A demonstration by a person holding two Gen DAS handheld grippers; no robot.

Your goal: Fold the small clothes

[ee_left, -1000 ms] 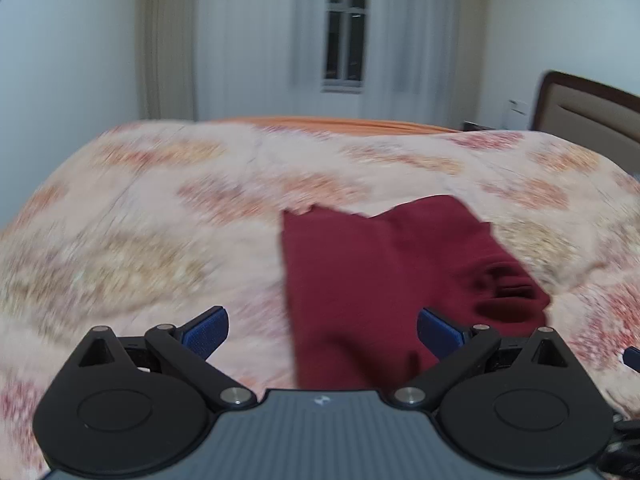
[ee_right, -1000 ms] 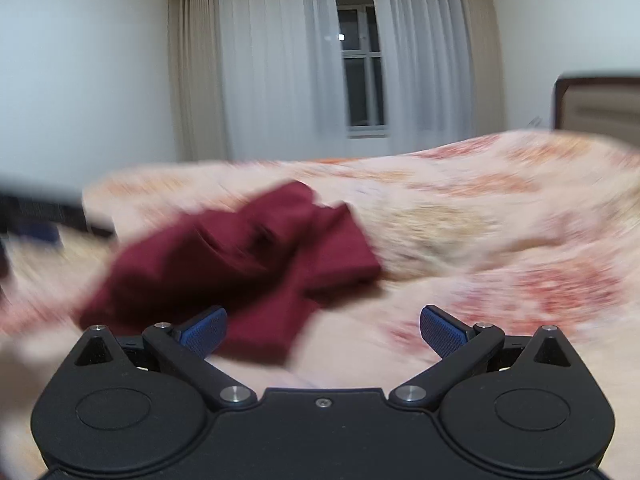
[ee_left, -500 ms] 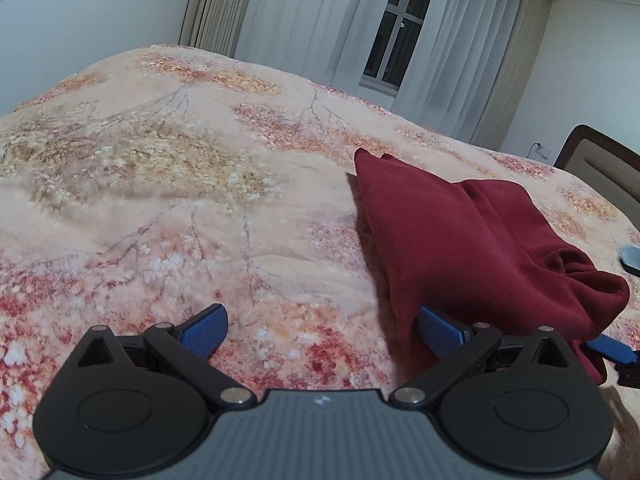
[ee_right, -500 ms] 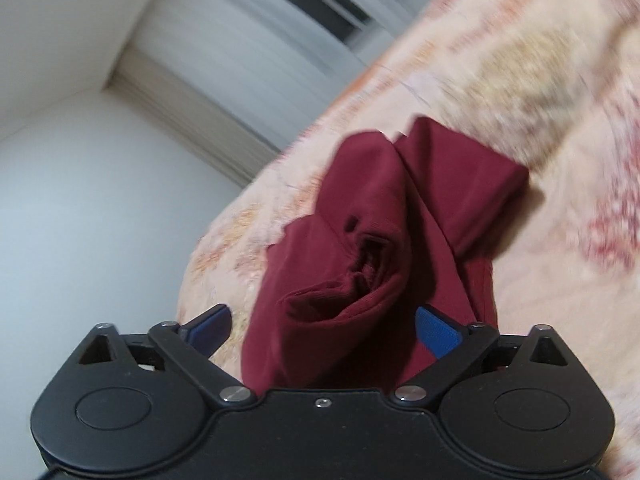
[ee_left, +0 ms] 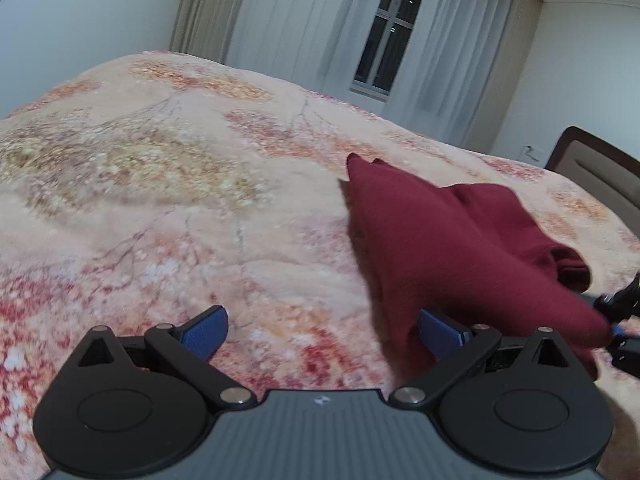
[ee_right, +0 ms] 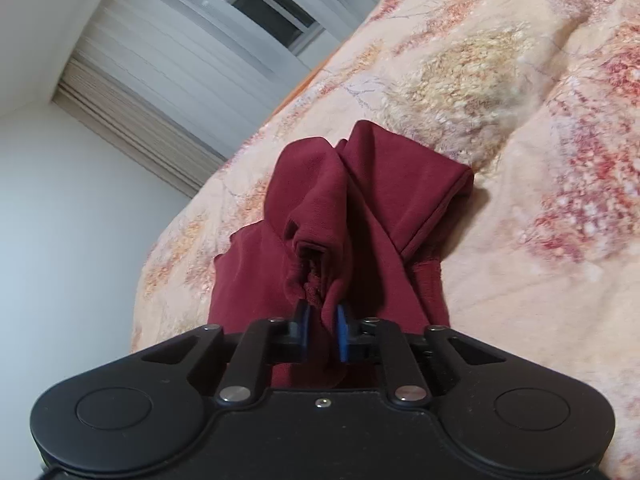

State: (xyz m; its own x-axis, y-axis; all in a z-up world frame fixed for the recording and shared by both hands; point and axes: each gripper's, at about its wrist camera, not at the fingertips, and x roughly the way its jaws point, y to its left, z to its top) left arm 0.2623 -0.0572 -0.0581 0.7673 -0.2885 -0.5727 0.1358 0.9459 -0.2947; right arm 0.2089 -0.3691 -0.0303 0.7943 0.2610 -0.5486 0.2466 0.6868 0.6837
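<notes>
A dark red garment (ee_left: 452,240) lies bunched on the floral bedspread (ee_left: 180,200). My left gripper (ee_left: 322,330) is open and empty; its right blue pad (ee_left: 440,330) sits at the garment's near edge. My right gripper (ee_right: 322,332) is shut on a gathered fold of the garment (ee_right: 352,208), with cloth pinched between the blue pads and pulled taut toward me. The right gripper also shows at the right edge of the left wrist view (ee_left: 618,320).
The bedspread (ee_right: 540,160) covers the whole bed. A curtained window (ee_left: 384,52) and white walls lie beyond it. A brown headboard (ee_left: 596,172) stands at the far right.
My right gripper has shut on the garment's bunched fold and pulled that part up. My left gripper has stayed open, shifting slightly nearer the garment's edge.
</notes>
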